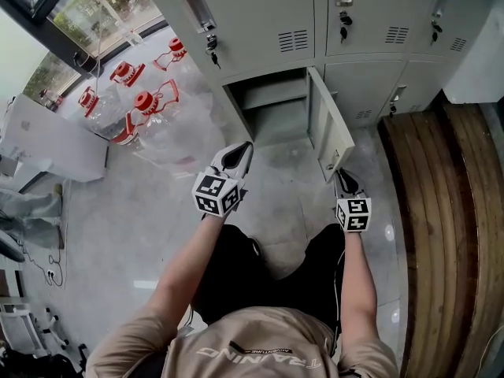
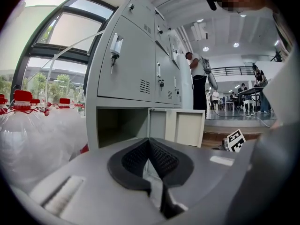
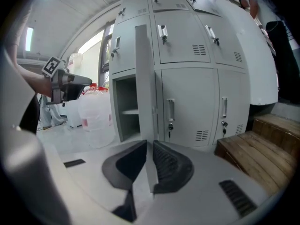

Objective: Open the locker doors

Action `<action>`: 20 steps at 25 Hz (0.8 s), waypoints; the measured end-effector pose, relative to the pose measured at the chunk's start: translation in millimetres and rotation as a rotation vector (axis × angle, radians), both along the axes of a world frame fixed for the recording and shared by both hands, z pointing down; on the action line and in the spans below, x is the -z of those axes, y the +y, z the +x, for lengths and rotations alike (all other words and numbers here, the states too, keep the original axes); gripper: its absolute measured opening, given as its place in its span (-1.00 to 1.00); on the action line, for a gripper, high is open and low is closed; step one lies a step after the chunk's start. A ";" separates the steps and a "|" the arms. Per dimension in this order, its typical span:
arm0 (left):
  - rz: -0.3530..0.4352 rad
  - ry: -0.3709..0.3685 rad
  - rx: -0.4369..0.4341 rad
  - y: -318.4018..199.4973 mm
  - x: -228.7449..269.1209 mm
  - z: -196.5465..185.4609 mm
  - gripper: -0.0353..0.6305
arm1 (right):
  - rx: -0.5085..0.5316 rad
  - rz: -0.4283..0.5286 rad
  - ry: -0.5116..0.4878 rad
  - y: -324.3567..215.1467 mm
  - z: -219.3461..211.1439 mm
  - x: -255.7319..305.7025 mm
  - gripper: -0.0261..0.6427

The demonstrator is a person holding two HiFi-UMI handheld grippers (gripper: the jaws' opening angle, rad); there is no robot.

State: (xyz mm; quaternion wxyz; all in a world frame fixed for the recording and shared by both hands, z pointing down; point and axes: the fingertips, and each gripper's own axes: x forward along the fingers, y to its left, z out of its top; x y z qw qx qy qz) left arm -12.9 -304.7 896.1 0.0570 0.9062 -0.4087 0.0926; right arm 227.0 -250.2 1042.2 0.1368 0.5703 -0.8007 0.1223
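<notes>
**A:** Where does the locker door (image 1: 331,128) lie from the jaws?

**B:** Straight ahead of the right gripper (image 1: 342,177). The door stands swung out towards the person, and its free edge (image 3: 144,78) runs upright between the right gripper's (image 3: 148,146) jaws. The ribbed black pads sit narrowly against both faces, so I read this as a grip. The long axis is vertical and the hinge is on the far side, beside the open compartment (image 1: 272,105).

**A:** And the left gripper (image 1: 236,154)?

**B:** It is further off, facing the compartment. Its (image 2: 149,142) jaw tips are together with nothing between them.

**A:** Materials?

**B:** The door is thin, flat, smooth sheet metal painted grey, and looks rigid. My judgement is that it will swing about its hinge. The neighbouring doors (image 3: 187,36) remain closed, with louvres, slim handles and keys.
</notes>
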 end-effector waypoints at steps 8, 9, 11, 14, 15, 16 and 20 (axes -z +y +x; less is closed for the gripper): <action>-0.001 0.017 0.022 1.0 2.6 -6.9 -0.88 | -0.015 0.024 0.033 17.2 2.7 14.3 -0.89; -0.001 0.024 0.025 0.3 2.9 -6.7 -0.88 | -0.016 0.033 0.032 22.1 2.6 18.7 -0.89; -0.003 0.041 0.028 -0.9 4.4 -6.5 -0.88 | -0.014 0.063 0.016 31.7 0.2 32.4 -0.89; -0.013 0.057 0.023 -1.0 5.3 -5.7 -0.88 | -0.006 0.127 -0.005 43.8 -8.7 62.3 -0.89; -0.018 0.058 0.024 -0.1 3.9 -5.3 -0.88 | -0.005 0.146 -0.011 47.5 -12.6 71.9 -0.89; -0.023 0.059 0.027 0.8 2.4 -5.0 -0.88 | -0.006 0.162 -0.019 50.9 -16.8 80.3 -0.89; 0.008 0.037 0.052 -3.7 15.6 -4.9 -0.88 | -0.022 0.178 -0.068 54.6 -32.0 106.6 -0.89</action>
